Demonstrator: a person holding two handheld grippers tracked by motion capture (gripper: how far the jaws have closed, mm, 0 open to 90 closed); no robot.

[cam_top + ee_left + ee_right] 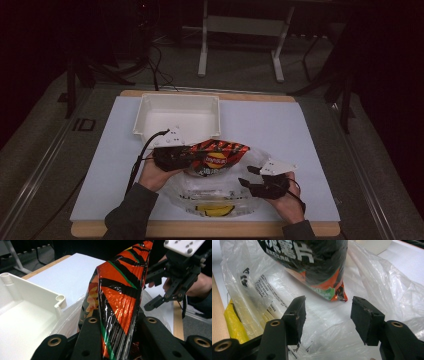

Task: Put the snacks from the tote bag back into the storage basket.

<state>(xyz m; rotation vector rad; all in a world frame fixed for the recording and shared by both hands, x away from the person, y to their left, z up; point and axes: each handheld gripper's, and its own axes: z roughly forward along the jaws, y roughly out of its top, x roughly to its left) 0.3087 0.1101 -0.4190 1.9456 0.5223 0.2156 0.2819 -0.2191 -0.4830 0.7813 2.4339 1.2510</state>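
An orange-and-black chip bag [217, 152] is held up over a clear plastic bag [215, 197] at the table's front middle. My left gripper [186, 156] is shut on the chip bag's left end; in the left gripper view the foil [120, 295] is pinched between my black jaws. My right gripper [248, 176] stands open just right of the plastic bag's mouth, nothing between its pads [294, 315]. In the right gripper view the chip bag's lower end [312, 262] hangs above the crumpled plastic [387, 290]. A yellow item [215, 210] lies inside the plastic bag.
A white plastic bin [177, 115] stands behind the bags, close to the left gripper; its near corner [58, 301] is beside the chip bag. A white mat [280, 125] covers the wooden table. Dark floor, cables and a stand lie beyond.
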